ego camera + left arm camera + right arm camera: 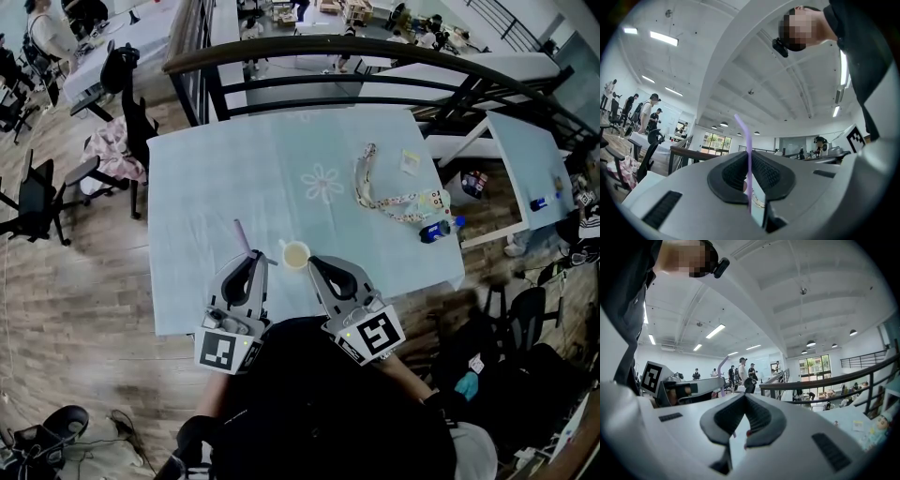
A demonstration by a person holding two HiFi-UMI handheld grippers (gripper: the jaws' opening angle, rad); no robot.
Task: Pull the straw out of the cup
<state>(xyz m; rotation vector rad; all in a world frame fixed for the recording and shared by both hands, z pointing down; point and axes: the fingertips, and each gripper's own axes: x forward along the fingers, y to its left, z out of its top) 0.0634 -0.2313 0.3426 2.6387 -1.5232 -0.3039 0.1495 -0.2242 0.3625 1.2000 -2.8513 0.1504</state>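
Since my left gripper (749,157) pinches the purple straw (743,130), which looks already out of the cup (295,254) beside it, and my right gripper (745,397) is closed on nothing, I'd lay it down next.

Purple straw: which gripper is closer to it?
Left. The left gripper has its fingers shut on the purple straw. The right gripper sits apart from it, on the far side of the cup.
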